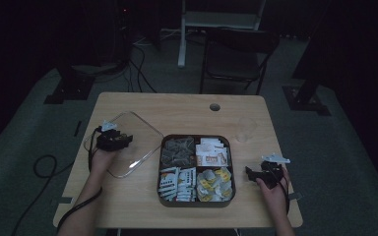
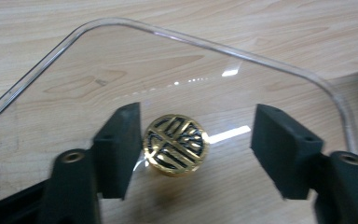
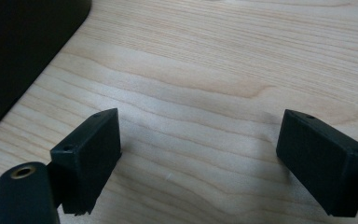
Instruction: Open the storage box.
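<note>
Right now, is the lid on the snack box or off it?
Off. The clear lid lies flat on the table left of the open box, with the left gripper around its gold knob.

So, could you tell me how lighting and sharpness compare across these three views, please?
High view: dim, room behind nearly black. Left gripper view: bright, white glare streaks on the clear lid; the gold knob is sharp, the left gripper jaws slightly soft. Right gripper view: evenly lit, soft shadows on the table.
</note>
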